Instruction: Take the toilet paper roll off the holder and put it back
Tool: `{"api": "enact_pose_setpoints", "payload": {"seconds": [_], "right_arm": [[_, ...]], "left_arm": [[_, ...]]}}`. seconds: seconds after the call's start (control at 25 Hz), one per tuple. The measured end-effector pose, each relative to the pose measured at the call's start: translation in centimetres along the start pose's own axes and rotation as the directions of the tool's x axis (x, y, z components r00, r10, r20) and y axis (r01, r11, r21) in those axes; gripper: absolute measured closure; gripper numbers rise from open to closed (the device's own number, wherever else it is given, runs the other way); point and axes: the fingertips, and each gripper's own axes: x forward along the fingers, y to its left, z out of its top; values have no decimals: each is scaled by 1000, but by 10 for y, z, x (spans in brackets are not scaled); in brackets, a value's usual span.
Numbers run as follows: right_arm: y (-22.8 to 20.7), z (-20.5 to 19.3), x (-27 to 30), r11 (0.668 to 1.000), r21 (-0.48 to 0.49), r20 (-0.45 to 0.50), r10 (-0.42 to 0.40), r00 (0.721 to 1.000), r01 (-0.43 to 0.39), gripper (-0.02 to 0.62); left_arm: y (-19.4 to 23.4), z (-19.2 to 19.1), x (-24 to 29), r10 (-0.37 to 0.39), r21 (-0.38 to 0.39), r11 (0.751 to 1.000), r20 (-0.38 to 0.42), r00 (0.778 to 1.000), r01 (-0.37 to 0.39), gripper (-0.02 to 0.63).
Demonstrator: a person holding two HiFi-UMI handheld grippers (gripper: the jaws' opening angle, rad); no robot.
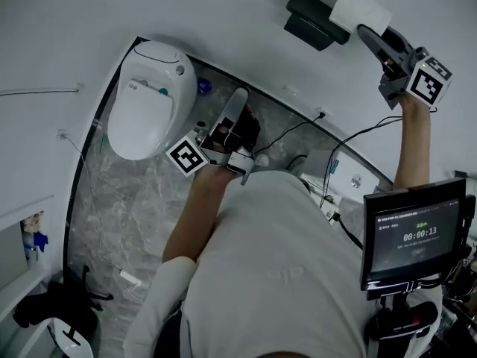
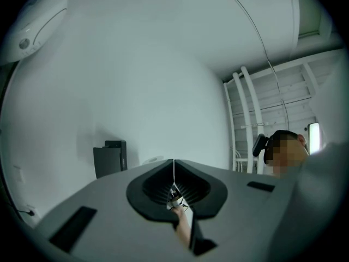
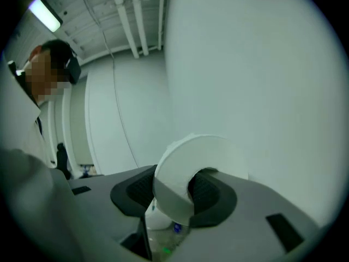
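Observation:
The white toilet paper roll (image 1: 360, 10) is at the right end of the black wall holder (image 1: 317, 17), high on the white wall. My right gripper (image 1: 370, 36) reaches up to it and is shut on the roll. In the right gripper view the roll (image 3: 173, 176) sits pinched between the jaws of the right gripper (image 3: 191, 172), its open core facing the camera; the holder is out of that view. My left gripper (image 1: 238, 97) hangs low over the floor, shut and empty. In its own view the left gripper (image 2: 174, 164) points at the wall, with the holder (image 2: 109, 159) far off.
A white toilet (image 1: 149, 99) stands on the marble floor (image 1: 127, 200) at the left. Cables (image 1: 298, 129) run across the floor. A screen with a timer (image 1: 414, 230) stands at the right. A dark bag (image 1: 56, 304) lies at the lower left.

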Motion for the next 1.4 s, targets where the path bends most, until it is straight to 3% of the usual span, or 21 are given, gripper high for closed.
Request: {"api": "enact_pose_setpoints", "payload": {"seconds": [0.16, 0.4, 0.72, 0.92, 1.24, 1.4], "right_arm": [[-9, -13, 27, 984, -178, -222, -28, 975, -12, 417], [-25, -25, 46, 932, -361, -451, -133, 882, -44, 417], [-45, -46, 56, 864, -475, -673, -236, 701, -165, 417], [-54, -59, 60, 819, -512, -761, -292, 579, -259, 417], [-60, -71, 59, 772, -521, -824, -342, 453, -365, 417], [-59, -71, 61, 761, -506, -846, -346, 406, -406, 417]], "left_arm": [[-1, 1, -1, -4, 6, 1000, 18, 1000, 4, 601], [-1, 6, -5, -7, 17, 1000, 47, 999, 6, 601], [0, 6, -8, -18, 29, 999, 79, 997, 15, 601], [0, 7, -12, -16, 31, 999, 103, 995, 13, 601], [-3, 12, -18, -17, 49, 999, 138, 990, 10, 601], [-3, 12, -20, -14, 51, 999, 146, 989, 7, 601]]}}
